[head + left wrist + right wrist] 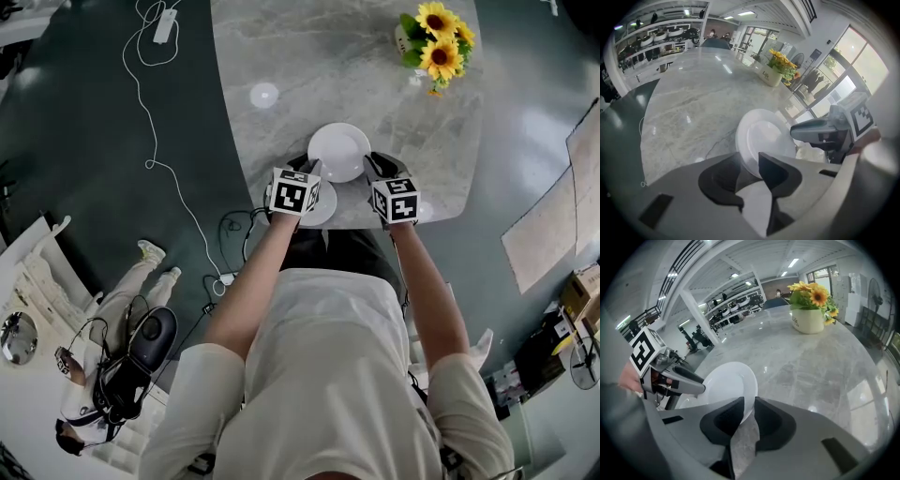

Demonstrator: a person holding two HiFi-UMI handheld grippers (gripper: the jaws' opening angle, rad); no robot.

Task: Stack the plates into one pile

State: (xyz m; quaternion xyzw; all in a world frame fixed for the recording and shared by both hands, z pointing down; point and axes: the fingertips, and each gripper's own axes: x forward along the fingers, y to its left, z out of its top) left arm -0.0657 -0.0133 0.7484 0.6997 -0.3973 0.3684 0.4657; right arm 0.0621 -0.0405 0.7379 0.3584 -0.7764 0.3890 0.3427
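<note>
**Stacking in progress, head view and both gripper views.** I count two white plates near the close edge of the marble tabletop (309, 56).

- **Plates:** The upper plate (339, 150) sits partly over the lower plate (322, 208). It is offset toward the far side, so the rims do not line up. Only a crescent of the lower plate shows beside the marker cube.
- **Right hand-held gripper** (748, 411): It is clamped on the upper plate's rim, which passes through the narrow slot between its pads.
- **Left hand-held gripper** (749, 174): It has the opposite rim of the same plate between its jaws. These jaws stand wider than the rim is thick, and the pads do not seem to press, so I read this side as released.
- **Contact:** I cannot tell whether the upper plate already rests on the lower one or hangs just above it. No view shows where they would meet.
- **Other objects:** A pot of sunflowers (436, 42) stands well apart at the far right and plays no part.

**Progress, as I judge it:** The plate has been brought to the pile, which is most of the work. It has yet to be centred over the lower plate, settled flat and let go by the right side. I see no third plate on the tabletop, so this looks like the last placement.
</note>
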